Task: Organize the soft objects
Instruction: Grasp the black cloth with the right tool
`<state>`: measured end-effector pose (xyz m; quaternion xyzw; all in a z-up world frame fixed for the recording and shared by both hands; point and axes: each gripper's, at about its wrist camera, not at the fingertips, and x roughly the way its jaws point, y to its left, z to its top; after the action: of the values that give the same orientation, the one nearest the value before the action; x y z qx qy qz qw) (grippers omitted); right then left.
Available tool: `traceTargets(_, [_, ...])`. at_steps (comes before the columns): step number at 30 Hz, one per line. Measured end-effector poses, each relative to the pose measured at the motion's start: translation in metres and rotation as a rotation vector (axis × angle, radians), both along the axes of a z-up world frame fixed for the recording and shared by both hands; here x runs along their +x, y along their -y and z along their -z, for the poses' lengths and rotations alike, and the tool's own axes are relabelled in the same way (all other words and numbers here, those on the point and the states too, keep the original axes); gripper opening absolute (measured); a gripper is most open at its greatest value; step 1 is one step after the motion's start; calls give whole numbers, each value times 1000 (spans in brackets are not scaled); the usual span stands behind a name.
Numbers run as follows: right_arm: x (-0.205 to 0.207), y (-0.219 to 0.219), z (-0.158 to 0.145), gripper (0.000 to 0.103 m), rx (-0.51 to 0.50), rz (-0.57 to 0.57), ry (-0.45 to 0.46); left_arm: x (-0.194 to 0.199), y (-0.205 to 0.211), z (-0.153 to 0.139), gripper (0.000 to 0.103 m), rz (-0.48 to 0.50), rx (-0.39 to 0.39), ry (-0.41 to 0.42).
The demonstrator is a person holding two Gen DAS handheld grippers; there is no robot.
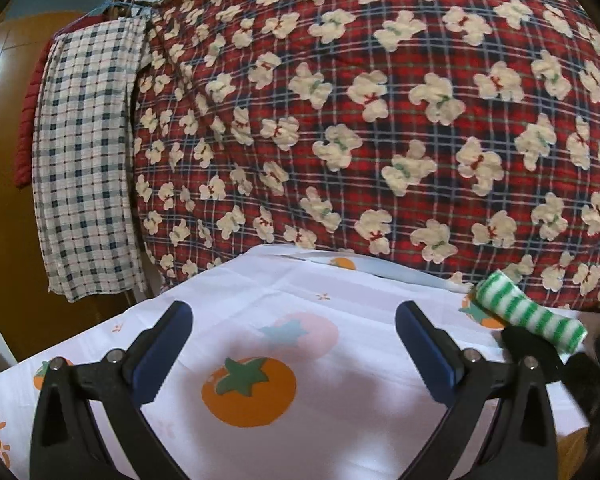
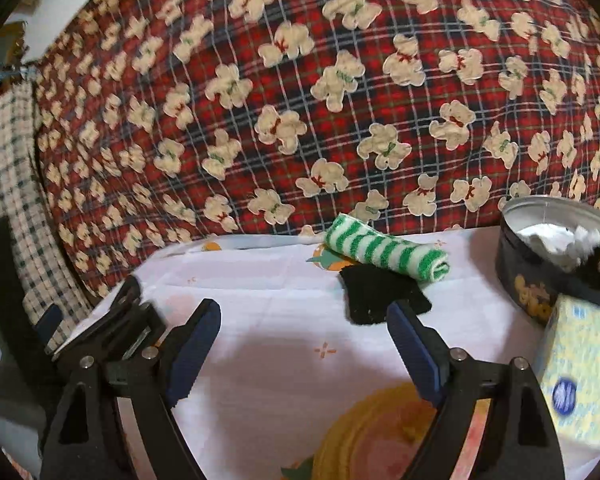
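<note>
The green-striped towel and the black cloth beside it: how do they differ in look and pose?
The green-striped towel is rolled into a tube, while the black cloth lies flat. The towel carries green and white stripes; the cloth is plain black. The towel sits farther back, near the red bear-print blanket; the cloth lies nearer the right gripper. Both rest on the fruit-print sheet, touching, and neither is gripped.

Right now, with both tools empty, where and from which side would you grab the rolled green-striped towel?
Grip the rolled towel across its middle, coming from the front with the open right tool, one finger on each long side. It lies as a firm cylinder slanting across the tablecloth, beside a black cloth, so the middle likely holds the roll together.
</note>
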<state>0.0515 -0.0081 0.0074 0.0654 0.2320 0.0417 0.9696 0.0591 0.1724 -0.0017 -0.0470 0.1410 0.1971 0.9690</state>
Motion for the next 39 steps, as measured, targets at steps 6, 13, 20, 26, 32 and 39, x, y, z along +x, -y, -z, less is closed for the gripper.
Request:
traceTargets(6, [82, 19, 0, 87, -14, -1, -336, 3, 4, -1, 103, 20, 38, -1])
traceTargets(13, [151, 40, 31, 87, -17, 51, -629, 6, -3, 0, 103, 2, 21, -33])
traceTargets(20, [179, 20, 59, 87, -113, 55, -754, 7, -12, 3, 103, 0, -24, -45])
traceTargets(26, [179, 18, 55, 38, -185, 75, -752, 6, -13, 4, 103, 3, -26, -45])
traceTargets(32, [170, 60, 45, 14, 120, -9, -762, 6, -14, 4, 103, 2, -41, -37])
traceTargets(39, [128, 61, 47, 13, 607, -269, -719, 6, -15, 3, 103, 6, -41, -35])
